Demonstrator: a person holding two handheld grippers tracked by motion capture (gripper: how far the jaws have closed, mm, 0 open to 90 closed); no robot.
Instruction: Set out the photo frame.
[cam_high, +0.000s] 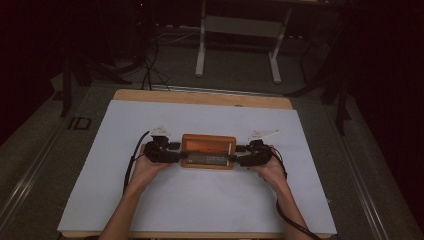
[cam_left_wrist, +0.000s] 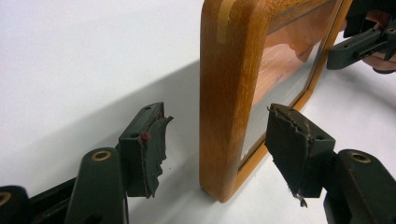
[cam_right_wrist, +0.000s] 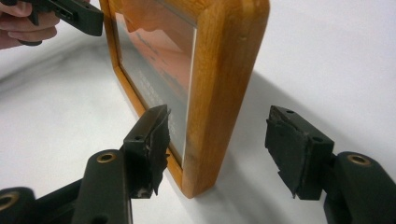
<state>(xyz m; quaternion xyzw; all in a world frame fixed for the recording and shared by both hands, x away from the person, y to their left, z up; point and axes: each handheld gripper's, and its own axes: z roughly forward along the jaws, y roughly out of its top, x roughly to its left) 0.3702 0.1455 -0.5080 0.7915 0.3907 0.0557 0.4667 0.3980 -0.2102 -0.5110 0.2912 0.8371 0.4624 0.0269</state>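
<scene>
A wooden frame (cam_high: 208, 151) stands upright on the white sheet (cam_high: 150, 200) near the middle of the counter (cam_high: 200, 96), a little toward its far edge. The left gripper (cam_left_wrist: 215, 140) straddles the frame's left end, jaws open, pads clear of the wood. The right gripper (cam_right_wrist: 215, 140) does likewise at the right end (its near pad just beside the glass). Table legs (cam_high: 201, 45) and cables (cam_high: 147, 70) lie on the floor beyond the far edge.

A pale wooden worktop (cam_high: 200, 97) carries a large white sheet (cam_high: 200, 200) that covers all but a strip along its far edge. Grey carpeted floor (cam_high: 235, 67) surrounds it. Beyond the far edge stands a white metal table frame (cam_high: 201, 50) with two legs, and black cables (cam_high: 147, 70) trail near the far left corner. The room is dim, its sides falling into darkness.
</scene>
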